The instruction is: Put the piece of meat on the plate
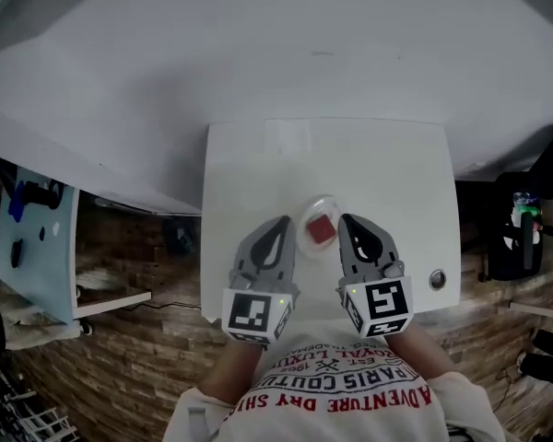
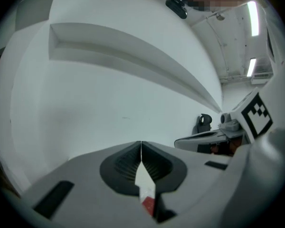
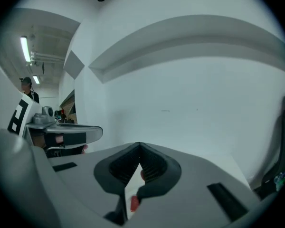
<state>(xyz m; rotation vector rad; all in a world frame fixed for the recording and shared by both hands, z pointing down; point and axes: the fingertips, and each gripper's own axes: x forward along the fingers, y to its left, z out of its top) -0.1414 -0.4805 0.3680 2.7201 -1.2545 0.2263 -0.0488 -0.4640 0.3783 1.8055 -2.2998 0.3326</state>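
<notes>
Head view, centre of frame: red piece of meat [image 1: 322,231] lying on a clear round plate [image 1: 320,201], itself set on a white table [image 1: 258,173]. Flanked by both tools: left gripper [image 1: 279,228] just left of the plate, right gripper [image 1: 349,226] just right of it, tips pointing toward the top of the frame. No grip on the meat from either side. Marker cubes at the rear ends, lower centre: left [image 1: 255,313], right [image 1: 378,304]. Printed shirt [image 1: 346,385] along the bottom edge. Small round metal fitting [image 1: 437,279] near the table's lower right corner. Wooden floor [image 1: 138,357] on both sides of the table.

Left gripper view, lower centre: left gripper [image 2: 141,145] fully closed, ribbed pads meeting tip to tip, nothing clamped. Through the narrow gap behind the tips, a sliver of the red meat [image 2: 148,204] against the white surface beyond. Right gripper [image 2: 183,142] at mid right, its marker cube [image 2: 254,113] above.

Right gripper view, lower centre: right gripper [image 3: 140,146] likewise fully closed, tips in contact, nothing held. Red of the meat [image 3: 134,203] visible through the opening below the pads. Left gripper [image 3: 96,131] at mid left.
</notes>
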